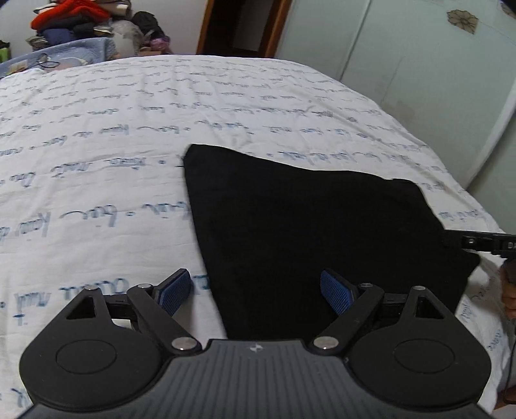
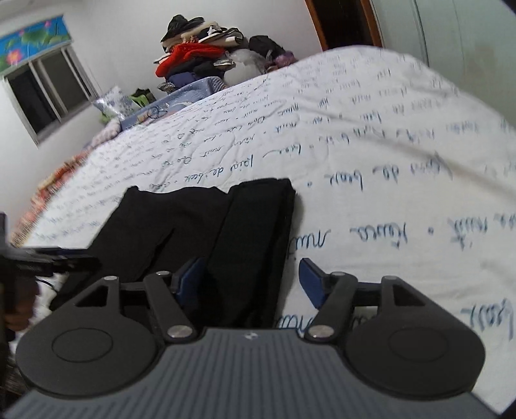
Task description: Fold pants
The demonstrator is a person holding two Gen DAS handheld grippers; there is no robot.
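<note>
Bed (image 1: 96, 145), script-print cover. Black pants (image 1: 306, 225) lie already folded compact, flat. Left tongs (image 1: 258, 291) and right tongs (image 2: 250, 278) both agape, empty. Little apparently left.

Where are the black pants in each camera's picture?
Left wrist view: the black pants fill the lower middle and right, on the white bedspread.
Right wrist view: the black pants lie lower left of middle, their right edge between the right gripper fingers.
Shared landmark: the pile of clothes with a red piece beyond the bed's far side.
</note>
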